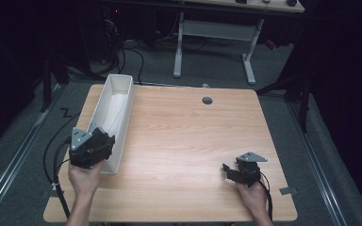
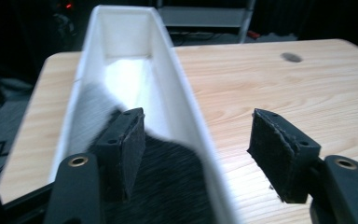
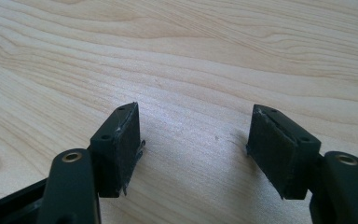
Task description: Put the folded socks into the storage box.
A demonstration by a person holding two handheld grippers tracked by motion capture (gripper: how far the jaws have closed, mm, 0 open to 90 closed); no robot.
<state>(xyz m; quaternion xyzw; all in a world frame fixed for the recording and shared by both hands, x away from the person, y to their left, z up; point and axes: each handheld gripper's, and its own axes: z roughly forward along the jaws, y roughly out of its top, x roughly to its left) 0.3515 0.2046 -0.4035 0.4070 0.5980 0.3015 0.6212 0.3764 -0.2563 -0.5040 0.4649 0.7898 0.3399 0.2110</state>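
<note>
The left gripper (image 2: 193,149) is standing open astride the right wall of the long white bin (image 1: 115,117), which is lying along the table's (image 1: 193,141) left edge with a dark furry thing (image 2: 168,182) inside its near end. The right gripper (image 3: 193,149) is hovering open and empty over bare wood. Any sideways drift is risking a pad catching that wall and dragging the bin off the edge.

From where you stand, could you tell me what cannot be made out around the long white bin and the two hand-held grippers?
- Near end of the white bin: high view, hidden by the left hand-held gripper.
- Dark furry thing in the bin: left gripper view, blurred and cut off by the bottom edge; what it is cannot be told.
- Right hand-held gripper: high view, too small and dark to read its jaws; the right gripper view shows them apart over bare table.
</note>
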